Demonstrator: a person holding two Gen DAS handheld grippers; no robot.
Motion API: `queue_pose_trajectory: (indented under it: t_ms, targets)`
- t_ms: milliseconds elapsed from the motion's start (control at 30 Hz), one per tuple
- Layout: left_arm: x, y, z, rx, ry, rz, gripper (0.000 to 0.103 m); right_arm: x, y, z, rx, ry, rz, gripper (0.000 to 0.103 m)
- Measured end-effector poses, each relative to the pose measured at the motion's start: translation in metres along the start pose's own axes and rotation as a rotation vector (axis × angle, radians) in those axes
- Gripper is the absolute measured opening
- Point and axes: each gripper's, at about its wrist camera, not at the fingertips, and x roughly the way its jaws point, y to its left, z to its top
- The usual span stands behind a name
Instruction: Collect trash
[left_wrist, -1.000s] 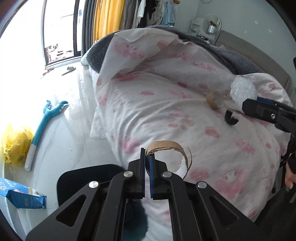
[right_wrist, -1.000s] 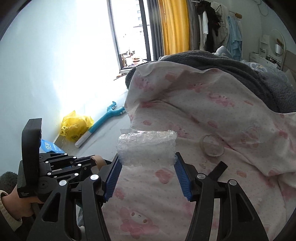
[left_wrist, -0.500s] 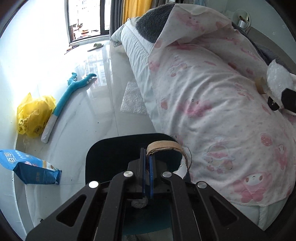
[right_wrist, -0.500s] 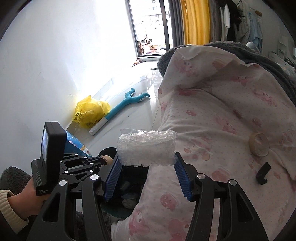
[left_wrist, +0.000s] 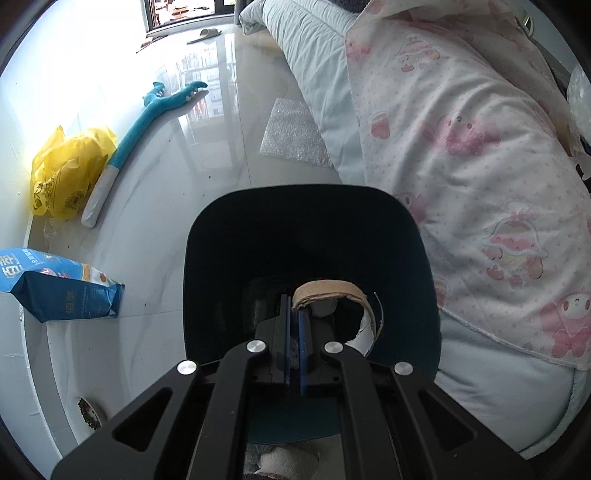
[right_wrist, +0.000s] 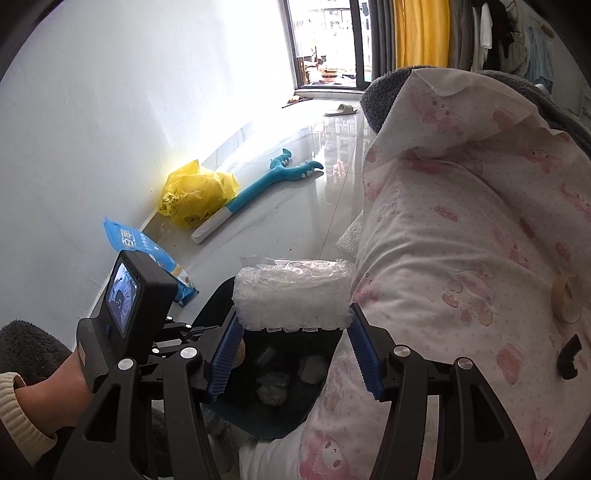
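Note:
My left gripper (left_wrist: 293, 314) is shut on a torn brown cardboard tape ring (left_wrist: 332, 290) and holds it over the mouth of a dark teal trash bin (left_wrist: 221, 236) on the floor beside the bed. My right gripper (right_wrist: 291, 332) is shut on a wad of clear bubble wrap (right_wrist: 291, 295), above the same bin (right_wrist: 280, 413), which holds crumpled trash. The left gripper unit (right_wrist: 129, 314) shows at the left of the right wrist view. A tape roll (right_wrist: 567, 299) and a small black hook (right_wrist: 569, 358) lie on the pink quilt.
The bed with its pink patterned quilt (left_wrist: 461, 147) fills the right. On the floor lie a bubble wrap sheet (left_wrist: 291, 136), a blue toy stick (left_wrist: 147, 125), a yellow bag (left_wrist: 66, 173), a blue packet (left_wrist: 55, 291) and a small bowl (left_wrist: 88, 410).
Both grippers swung left from over the bed toward the bin. The left gripper now holds the cardboard ring over the bin's mouth; the right has come above the bin with the bubble wrap.

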Motion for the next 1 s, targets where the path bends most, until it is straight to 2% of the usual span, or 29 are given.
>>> queue_pose_trajectory:
  t_ms: [100,133,167,200,233,333,433,533,667,1000]
  targets:
    - [0.007,0.003,-0.006,0.01,0.032,0.004,0.006,0.01,0.006,0.001,-0.011,0.023,0.002,0.058]
    - [0.008,0.005,-0.009,0.014,0.046,0.002,0.01,0.013,0.008,0.001,-0.014,0.03,0.003,0.058]
    - [0.009,0.007,-0.012,0.016,0.049,0.001,0.027,0.015,0.01,0.001,-0.015,0.034,0.004,0.058]
    - [0.008,0.009,-0.014,0.02,0.047,-0.001,0.037,0.018,0.013,0.002,-0.016,0.039,0.005,0.058]
    - [0.008,0.011,-0.016,0.023,0.044,0.0,0.052,0.021,0.015,0.002,-0.016,0.045,0.006,0.058]
    - [0.005,0.019,-0.021,0.018,0.036,0.004,0.056,0.031,0.019,0.003,-0.014,0.064,0.009,0.058]
    - [-0.002,0.026,-0.024,0.008,0.009,0.024,0.065,0.043,0.024,0.003,-0.011,0.083,0.012,0.058]
    - [-0.011,0.03,-0.027,0.013,-0.041,0.031,0.077,0.055,0.03,0.003,-0.008,0.106,0.013,0.058]
    - [-0.026,0.04,-0.032,0.012,-0.115,0.022,0.085,0.073,0.034,0.001,0.004,0.142,0.014,0.058]
    - [-0.061,0.061,-0.022,-0.064,-0.236,0.015,0.09,0.11,0.037,-0.009,0.038,0.231,0.022,0.058]
